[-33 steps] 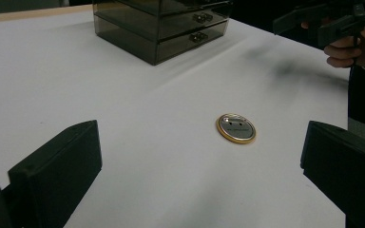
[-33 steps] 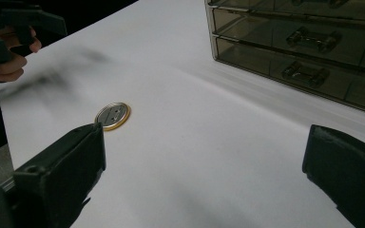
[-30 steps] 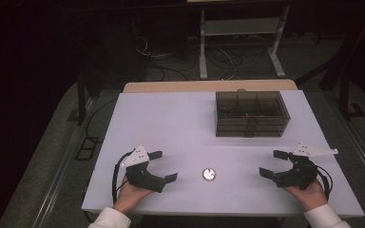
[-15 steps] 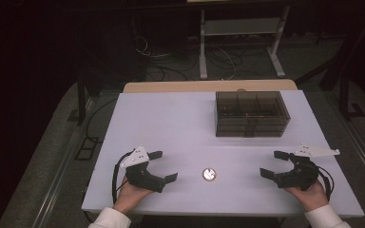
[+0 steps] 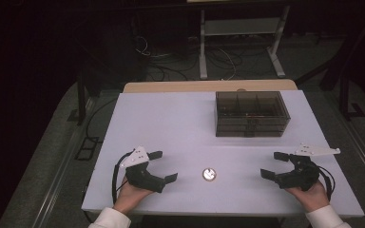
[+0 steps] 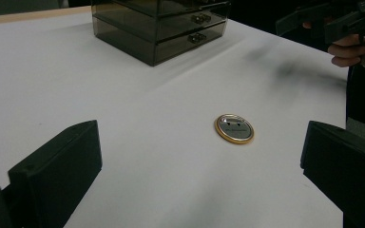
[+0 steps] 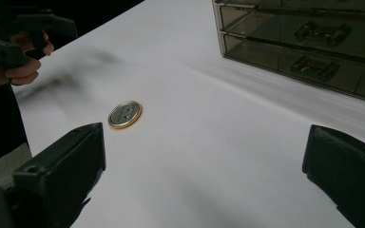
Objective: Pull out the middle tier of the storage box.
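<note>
Overhead, we see the white table point(image 5: 180, 123) with a small round gold-rimmed badge point(image 5: 209, 174) lying flat near its front edge, about midway between the two grippers. The left gripper point(image 5: 163, 166) rests at the front left of the table, held in a hand point(image 5: 130, 194), its jaws spread wide and pointing toward the badge with nothing between them. The right gripper point(image 5: 274, 164) sits at the front right in the other hand point(image 5: 311, 194), jaws likewise spread wide and empty, turned toward the badge. Both stand well apart from it. Farther back, right of centre, stands a smoky transparent drawer box point(image 5: 251, 114), closed, with compartments on its top.

Next, in the left gripper view, we look along two black jaws set far apart at the lower corners, with bare table between them. The badge point(image 6: 234, 128) lies ahead, nearer the right-hand jaw, touching neither. The drawer box point(image 6: 164, 26) stands at the top, two drawer handles facing us. The right gripper point(image 6: 332, 21) shows at the upper right corner, held in fingers.

Lastly, in the right gripper view, the jaws again stand wide with nothing gripped. The badge point(image 7: 125, 114) lies ahead, just above the left-hand jaw and clear of it. The drawer box point(image 7: 309, 42) stands at the upper right, and the left gripper point(image 7: 21, 31) shows at the upper left.
</note>
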